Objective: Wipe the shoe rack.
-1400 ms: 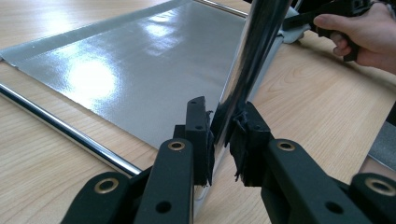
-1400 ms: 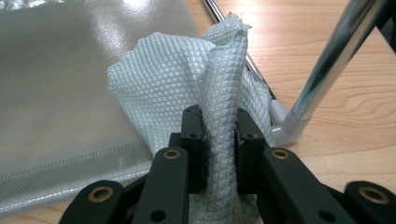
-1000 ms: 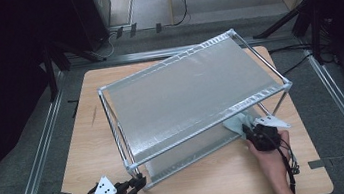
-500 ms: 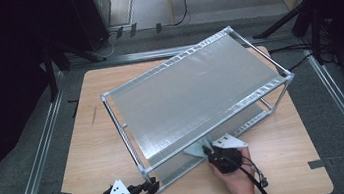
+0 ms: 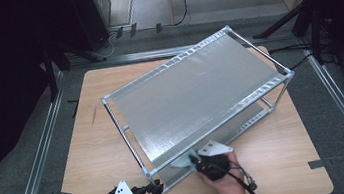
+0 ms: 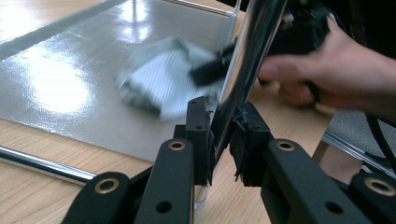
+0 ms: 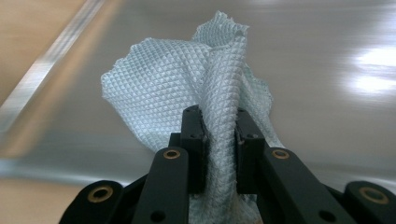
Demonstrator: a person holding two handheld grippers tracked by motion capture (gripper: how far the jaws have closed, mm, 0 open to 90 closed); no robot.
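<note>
A two-tier metal rack with silvery shelves stands askew on the wooden table. My left gripper is shut on the rack's near corner post, close to its foot. My right gripper is shut on a pale green waffle-weave cloth, which lies against the lower shelf near that same corner. In the left gripper view the cloth shows blurred on the lower shelf, with the person's right hand behind the post.
The wooden table has bare surface to the left and right of the rack. Metal floor rails run along both sides. Dark furniture and cables stand at the back.
My right gripper with the cloth has slid left along the rack's front edge, from its right end to near the left corner post. The rack has turned slightly. My left gripper has shifted a little right.
</note>
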